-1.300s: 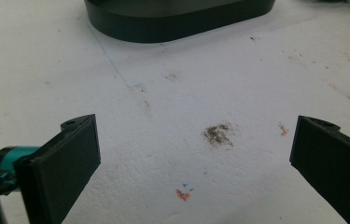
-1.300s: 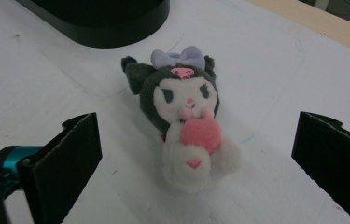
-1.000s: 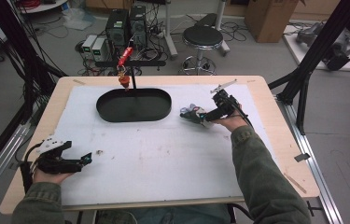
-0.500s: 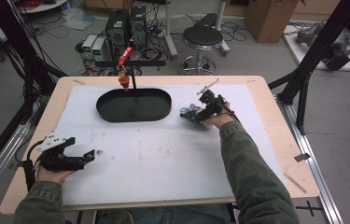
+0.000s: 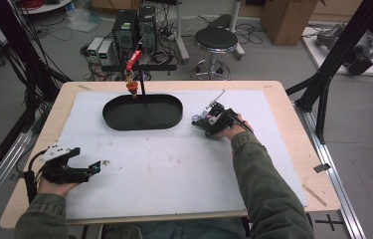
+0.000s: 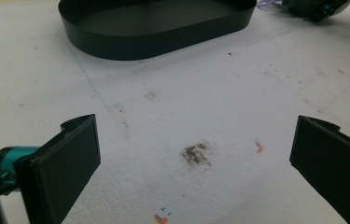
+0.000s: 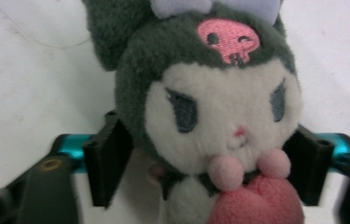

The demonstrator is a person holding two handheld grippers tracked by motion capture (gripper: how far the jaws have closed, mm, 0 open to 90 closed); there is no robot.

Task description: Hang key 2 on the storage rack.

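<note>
A plush toy [image 7: 219,116] with a dark grey hood, a white face and a pink body sits between the jaws of my right gripper [image 7: 210,135], and both jaws press against the sides of its head. In the high view that gripper [image 5: 206,122] holds the plush toy [image 5: 200,118] low on the white mat, just right of the black oval tray [image 5: 142,127]. My left gripper [image 5: 96,167] rests at the near left of the mat. In its own view the left gripper [image 6: 196,135] stands wide open over bare, stained mat.
The black oval tray [image 6: 154,42] lies at the far middle of the mat. A thin black stand behind it carries a small red object [image 5: 132,87] hanging over the tray's far rim. A stool [image 5: 216,37] and computer cases stand on the floor beyond the table.
My right hand has moved left and a little nearer, bringing its gripper onto the plush toy beside the tray. The left gripper has barely moved.
</note>
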